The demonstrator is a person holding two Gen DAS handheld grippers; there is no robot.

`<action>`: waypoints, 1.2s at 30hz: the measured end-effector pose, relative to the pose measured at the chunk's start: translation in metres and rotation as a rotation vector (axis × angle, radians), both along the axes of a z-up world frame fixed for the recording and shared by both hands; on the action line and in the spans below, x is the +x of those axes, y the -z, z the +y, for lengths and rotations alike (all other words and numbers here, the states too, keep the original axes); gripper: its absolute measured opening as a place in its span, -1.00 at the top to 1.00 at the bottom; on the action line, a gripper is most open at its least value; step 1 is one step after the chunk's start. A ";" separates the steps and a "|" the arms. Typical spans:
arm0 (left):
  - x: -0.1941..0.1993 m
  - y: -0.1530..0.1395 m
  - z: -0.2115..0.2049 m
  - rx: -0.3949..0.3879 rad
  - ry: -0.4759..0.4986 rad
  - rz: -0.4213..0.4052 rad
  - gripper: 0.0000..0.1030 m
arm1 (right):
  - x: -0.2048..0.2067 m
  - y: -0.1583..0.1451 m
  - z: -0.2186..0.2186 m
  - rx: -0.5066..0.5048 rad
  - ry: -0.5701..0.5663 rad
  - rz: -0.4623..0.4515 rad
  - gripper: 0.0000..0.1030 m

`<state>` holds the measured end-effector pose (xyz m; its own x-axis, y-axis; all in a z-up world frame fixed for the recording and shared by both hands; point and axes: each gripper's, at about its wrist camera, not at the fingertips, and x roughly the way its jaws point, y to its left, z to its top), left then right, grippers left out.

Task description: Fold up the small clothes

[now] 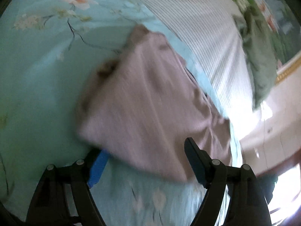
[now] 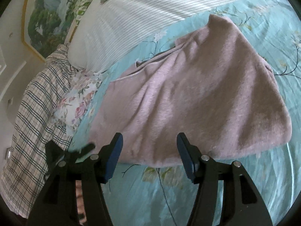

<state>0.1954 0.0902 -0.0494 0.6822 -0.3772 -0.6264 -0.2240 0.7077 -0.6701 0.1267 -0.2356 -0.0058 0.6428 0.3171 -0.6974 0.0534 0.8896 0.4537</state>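
A turquoise floral bedsheet (image 2: 216, 184) covers the bed; far, a white ribbed pillow (image 2: 131, 17); left, a plaid cloth (image 2: 33, 113) beside a rose-print cloth (image 2: 79, 101).

A soft pink garment (image 2: 197, 98) is seen on a light blue bedsheet (image 2: 188, 194) that is printed with white and peach flowers and thin dark twigs. A white pillow (image 2: 131, 18) is marked with fine stripes. A checked cloth (image 2: 32, 116) is crossed with dark green lines on pale cream. A small cloth (image 2: 79, 101) is printed with pink roses. The gripper fingers (image 2: 114, 156) are coloured black, with blue pads. A green picture (image 2: 45, 22) is edged in gold.
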 end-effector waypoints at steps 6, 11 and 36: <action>0.034 -0.001 0.007 0.093 -0.063 0.006 -0.31 | -0.002 -0.004 -0.003 0.005 0.007 -0.008 -0.19; 0.046 -0.003 0.011 0.122 -0.049 0.016 0.88 | 0.001 -0.011 -0.010 0.008 0.012 -0.021 -0.19; 0.049 -0.046 -0.199 0.603 0.496 -0.251 0.89 | 0.164 0.005 -0.034 0.093 -0.162 0.167 -0.39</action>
<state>0.2448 -0.1086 -0.0032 0.6716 -0.3185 -0.6689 0.3153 0.9399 -0.1309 0.2908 -0.2692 -0.0107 0.4563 0.4743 -0.7529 -0.0057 0.8477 0.5305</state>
